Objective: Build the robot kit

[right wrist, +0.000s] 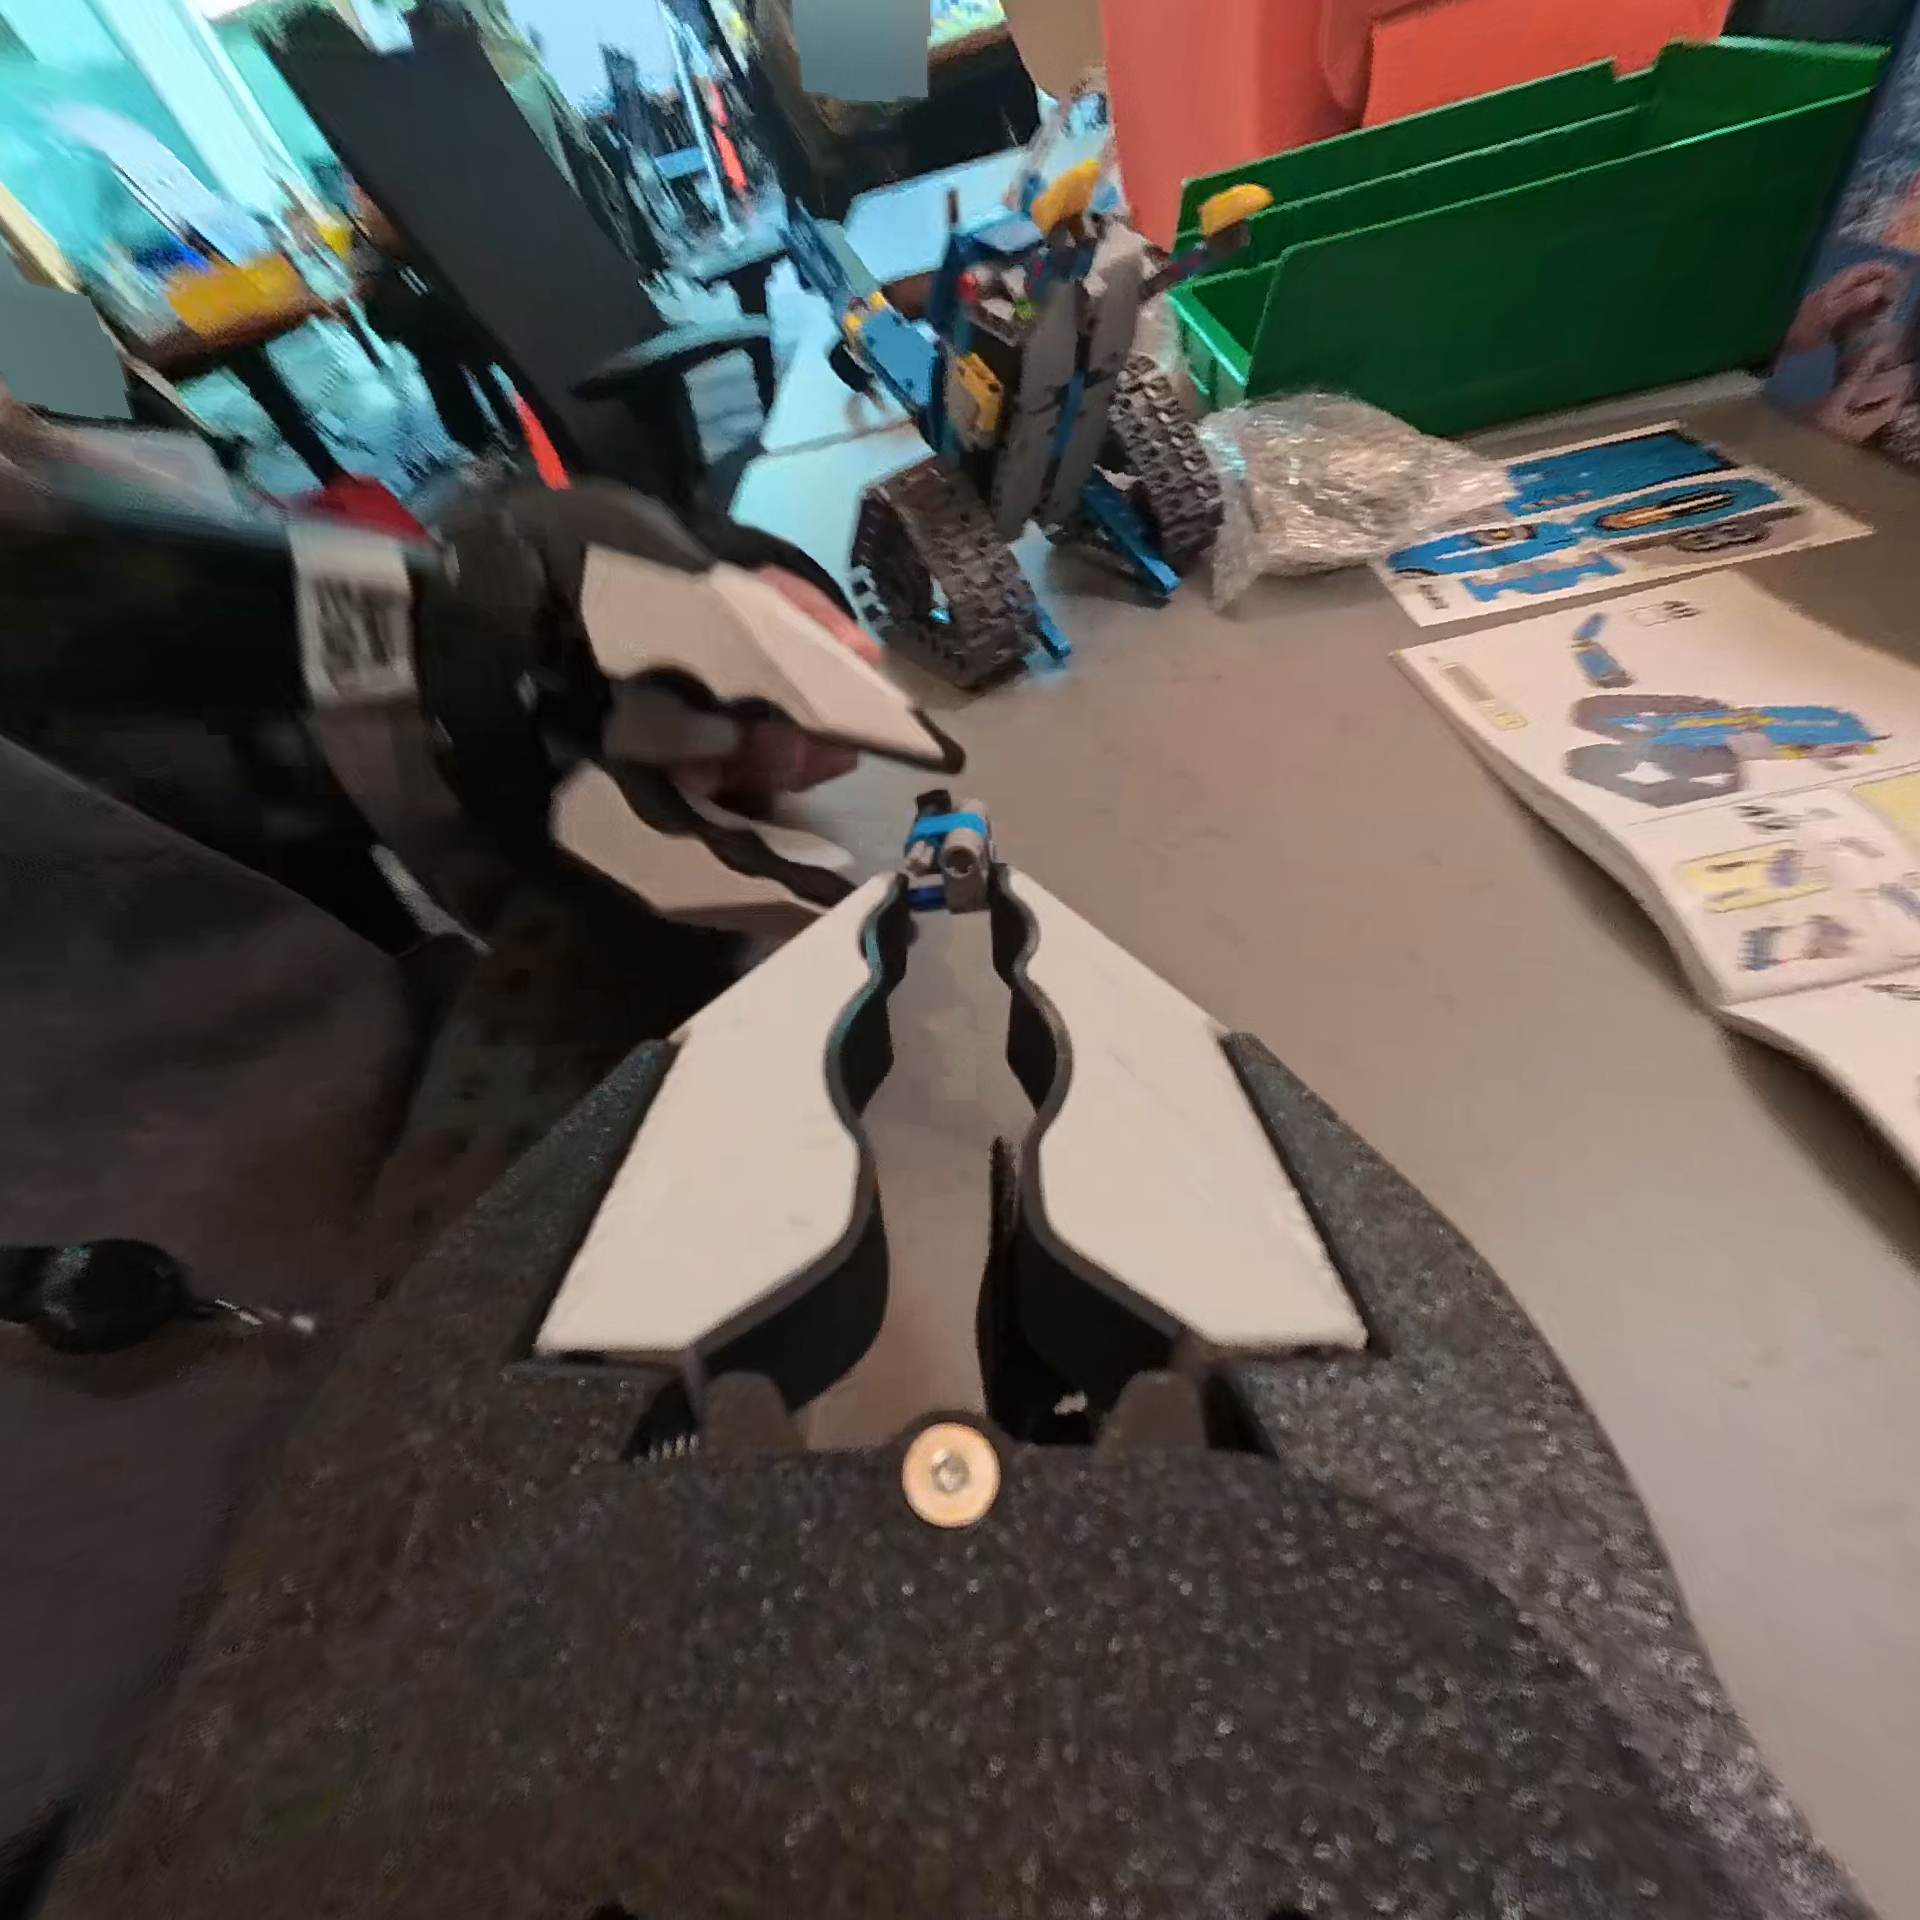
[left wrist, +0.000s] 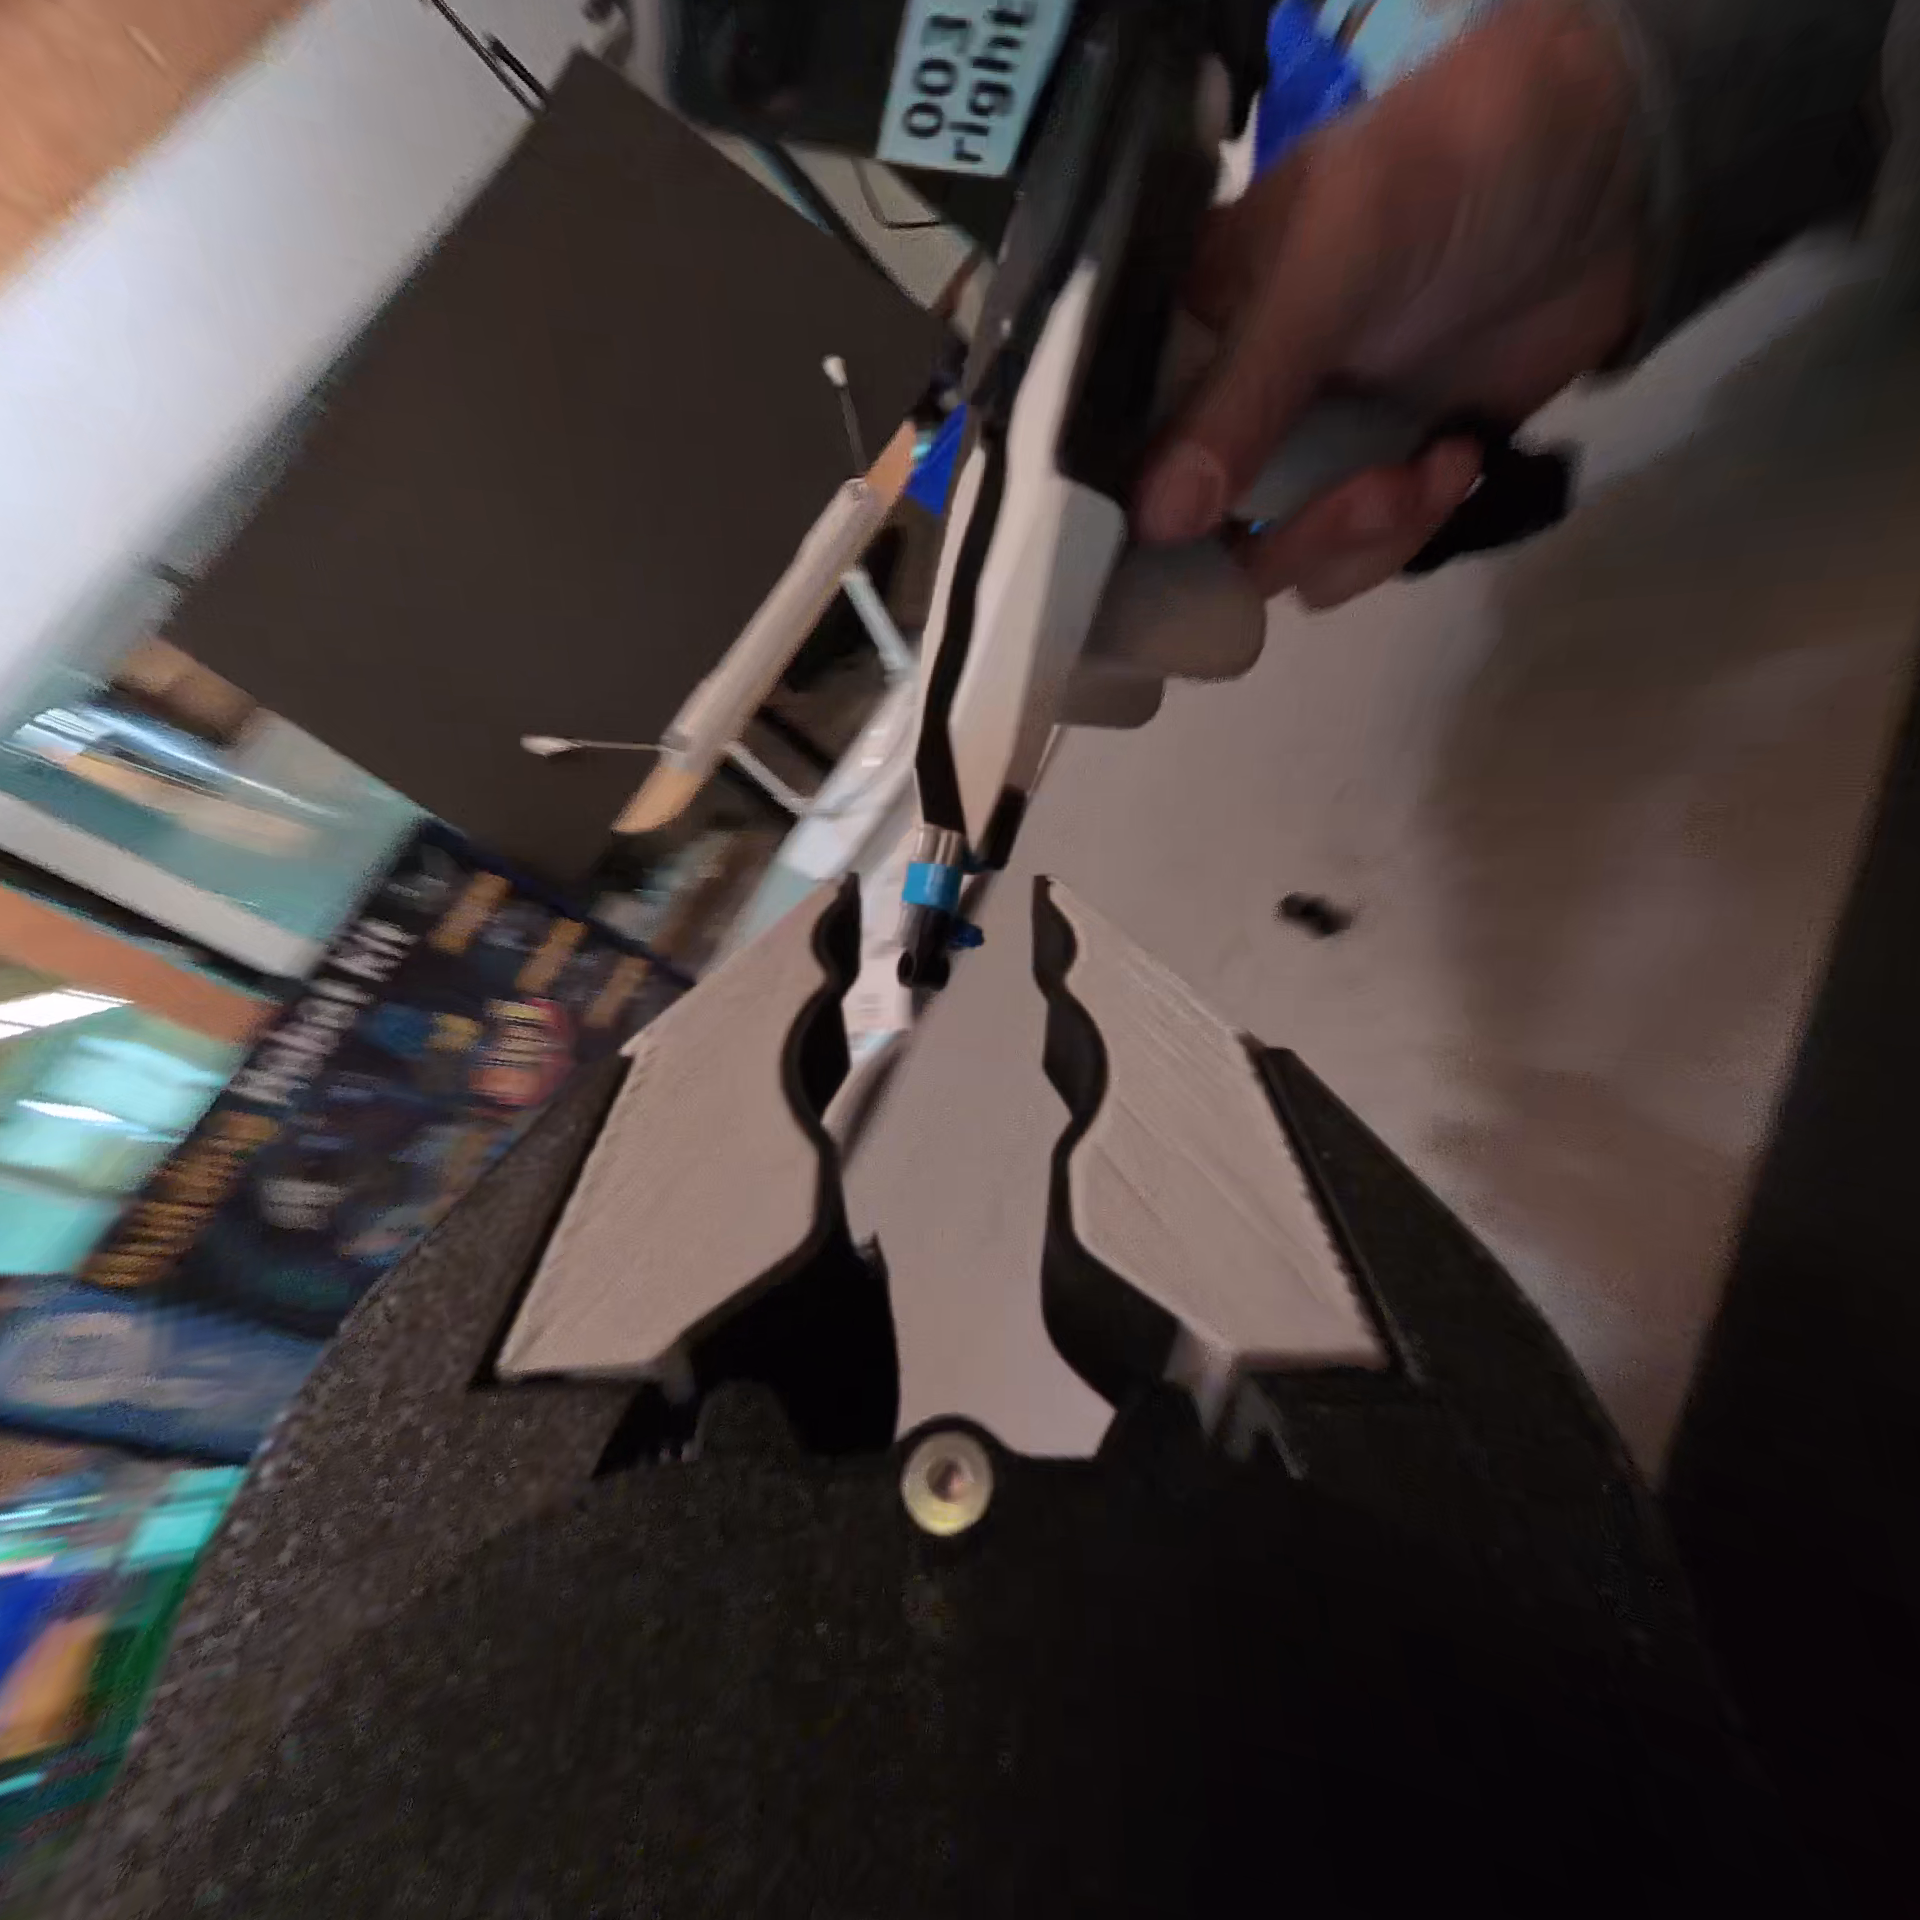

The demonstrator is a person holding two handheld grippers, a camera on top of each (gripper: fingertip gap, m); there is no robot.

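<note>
My right gripper (right wrist: pixel 948 883) is shut on a small blue and grey brick piece (right wrist: pixel 951 850), pinched at its very fingertips just above the grey table (right wrist: pixel 1299 935). In the left wrist view the right gripper (left wrist: pixel 935 831) comes down from above in a person's hand (left wrist: pixel 1403 312). There the brick piece (left wrist: pixel 927 904) hangs between the tips of my left gripper (left wrist: pixel 945 894), which is open and not touching it. In the right wrist view the left gripper (right wrist: pixel 894 821) reaches in from the left, jaws apart, tips close beside the piece.
A tracked blue and grey brick model (right wrist: pixel 1018 447) stands at the back. Green bins (right wrist: pixel 1507 260), a crumpled plastic bag (right wrist: pixel 1340 478), a sticker sheet (right wrist: pixel 1621 520) and an open instruction booklet (right wrist: pixel 1714 810) lie to the right. A colourful box (left wrist: pixel 395 1091), a black panel (left wrist: pixel 540 468) and a small black part (left wrist: pixel 1314 912) are nearby. Both grippers' tips are close together, under 4 cm apart.
</note>
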